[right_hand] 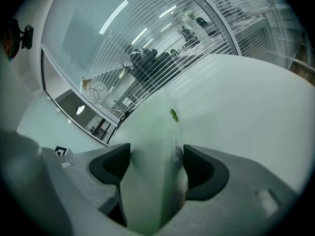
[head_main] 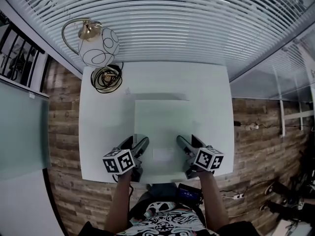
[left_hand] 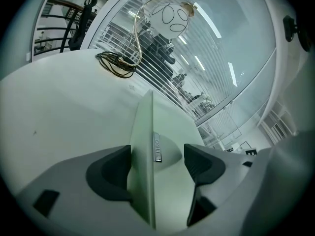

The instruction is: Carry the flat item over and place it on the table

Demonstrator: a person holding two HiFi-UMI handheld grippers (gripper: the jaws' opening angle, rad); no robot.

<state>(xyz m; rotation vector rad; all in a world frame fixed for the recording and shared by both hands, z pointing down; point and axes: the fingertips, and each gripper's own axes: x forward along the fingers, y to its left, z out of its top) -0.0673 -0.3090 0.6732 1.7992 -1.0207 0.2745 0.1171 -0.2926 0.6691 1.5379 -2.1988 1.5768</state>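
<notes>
A pale, thin rectangular flat item sits over the middle of the white square tabletop, reaching toward its near edge. It throws a grey shadow band on the surface past its own far edge, and whether it rests on the tabletop or hangs just above it cannot be told. The left gripper is clamped on the item's left side near its near corner. In the left gripper view the sheet runs edge-on between the dark pads. The right gripper is clenched on the right side, where the item fills the jaw gap. At the far left corner, well apart from the item, stand a brass-armed lamp with a white globe shade and, just beside it, a coil of dark cable. White slatted blinds run along the far edge, with wood-plank floor on both sides.
</notes>
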